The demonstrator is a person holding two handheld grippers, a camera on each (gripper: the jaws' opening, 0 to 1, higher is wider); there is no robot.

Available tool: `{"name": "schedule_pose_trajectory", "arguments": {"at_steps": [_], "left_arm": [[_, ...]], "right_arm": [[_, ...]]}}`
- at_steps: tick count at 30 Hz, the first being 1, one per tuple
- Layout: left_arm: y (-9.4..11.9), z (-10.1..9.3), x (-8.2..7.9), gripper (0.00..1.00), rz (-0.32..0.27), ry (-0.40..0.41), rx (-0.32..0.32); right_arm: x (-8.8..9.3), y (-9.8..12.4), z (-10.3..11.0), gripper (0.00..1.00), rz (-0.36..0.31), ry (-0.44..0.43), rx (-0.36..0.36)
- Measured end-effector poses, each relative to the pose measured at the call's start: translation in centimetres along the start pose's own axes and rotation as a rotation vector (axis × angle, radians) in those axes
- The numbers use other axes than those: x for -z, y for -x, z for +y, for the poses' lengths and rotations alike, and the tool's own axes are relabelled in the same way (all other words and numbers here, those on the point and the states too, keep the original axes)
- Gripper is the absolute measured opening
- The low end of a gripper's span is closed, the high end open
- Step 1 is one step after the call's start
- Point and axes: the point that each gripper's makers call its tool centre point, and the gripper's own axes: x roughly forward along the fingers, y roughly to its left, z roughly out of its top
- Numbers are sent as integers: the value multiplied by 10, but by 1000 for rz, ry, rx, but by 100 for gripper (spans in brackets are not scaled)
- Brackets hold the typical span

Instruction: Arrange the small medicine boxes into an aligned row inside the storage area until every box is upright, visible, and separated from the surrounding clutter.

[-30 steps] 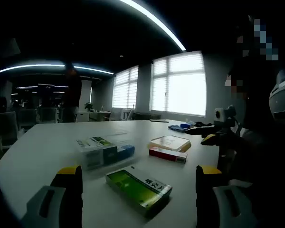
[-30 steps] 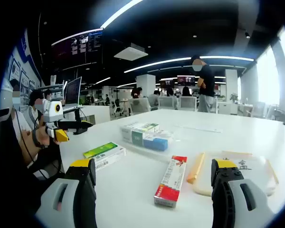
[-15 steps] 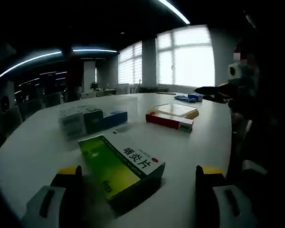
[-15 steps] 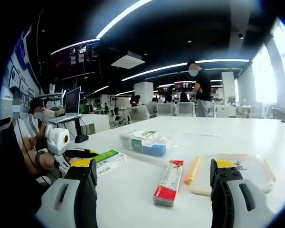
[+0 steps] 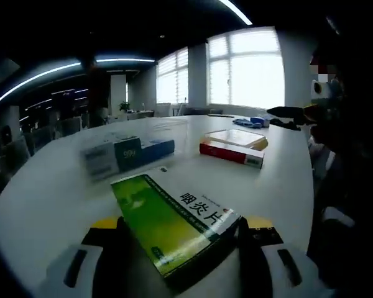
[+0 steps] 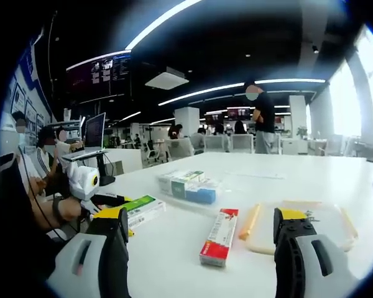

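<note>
Right now the step in hand looks like the first pickup: the left hand-held gripper [image 5: 177, 239] has its jaws on either side of the green box [image 5: 174, 220], which lies flat on the white surface [image 5: 50, 198], though whether they already pinch it I cannot tell. The right hand-held gripper [image 6: 199, 239] is spread wide, holding nothing, above the red box [image 6: 219, 236]. Farther off sit the blue and white boxes [image 6: 188, 185] and a clear tray [image 6: 336, 226]. Next, I judge, the jaws must clamp the green box firmly, lift it, and tip it upright.
</note>
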Motion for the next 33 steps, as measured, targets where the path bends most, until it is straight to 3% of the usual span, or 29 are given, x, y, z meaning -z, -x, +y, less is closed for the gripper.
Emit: {"name": "schedule_pose_trajectory", "arguments": {"at_steps": [3, 11, 13, 18, 21, 23, 26, 30, 32, 33], "left_arm": [[-1, 0, -1, 63, 0, -11, 20], [-2, -7, -8, 60, -34, -47, 73], [-2, -13, -13, 60, -55, 8, 119], [1, -8, -18, 59, -78, 28, 127], [5, -5, -26, 58, -129, 47, 138], [8, -3, -28, 58, -145, 58, 132], [14, -1, -39, 58, -213, 48, 124], [25, -5, -53, 58, -268, 32, 129], [27, -7, -59, 57, -281, 23, 131], [29, -8, -63, 57, -294, 16, 133]], "right_arm": [[-1, -2, 3, 94, -4, -7, -12], [6, -12, 9, 94, 12, -70, -56], [9, -16, 14, 94, 18, -116, -86], [18, -26, 22, 94, 38, -248, -146], [19, -30, 29, 93, 48, -305, -179], [20, -34, 38, 91, 54, -376, -213], [26, -40, 60, 85, 100, -522, -304], [18, -58, 78, 83, 77, -764, -413], [16, -65, 79, 77, 80, -835, -419], [15, -68, 80, 75, 71, -821, -436]]}}
